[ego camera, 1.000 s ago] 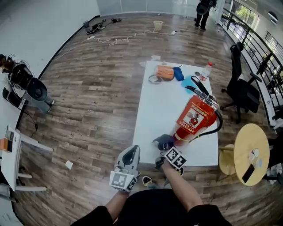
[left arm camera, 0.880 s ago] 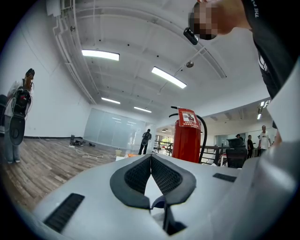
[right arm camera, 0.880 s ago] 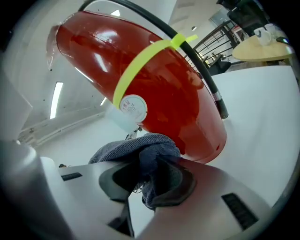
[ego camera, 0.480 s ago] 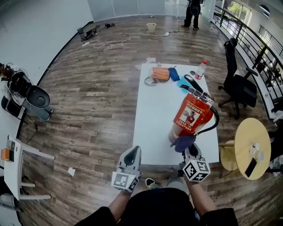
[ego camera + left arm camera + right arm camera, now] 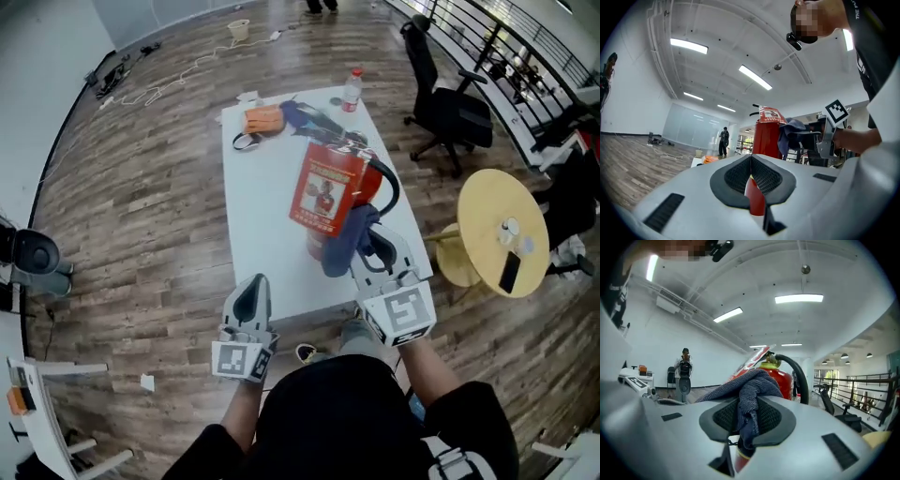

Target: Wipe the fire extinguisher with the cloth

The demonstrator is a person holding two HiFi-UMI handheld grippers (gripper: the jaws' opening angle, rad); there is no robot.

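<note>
Left gripper (image 5: 253,286): nearest, at the table's front edge, pointing toward 12 o'clock. Its jaws are closed with nothing between them.
Right gripper (image 5: 373,246): at 3 o'clock of the left one, clamped on the cloth (image 5: 345,239), which bunches out at its 11 o'clock.
Cloth: pressed to the near right flank of the fire extinguisher (image 5: 328,187).
Fire extinguisher: upright on the white table (image 5: 258,216), toward its right edge, at 1 o'clock of the left gripper.
Wiping well: I judge a wipe is under way. Keep the bunch flat on the red cylinder, run long strokes along it, and stay off the hose. The idle left gripper could steady the body, since side pressure may tip or shift it.
Head view only: the layout, and beyond the extinguisher at 12 o'clock an orange bundle (image 5: 263,119) and a bottle (image 5: 352,88).
Left gripper view only: a side-on look showing the cloth (image 5: 792,133) high on the cylinder (image 5: 766,136), just beside the hanging tag.
Right gripper view only: the cloth (image 5: 750,390) pinched between the pads, with the black hose arching over the top.
</note>
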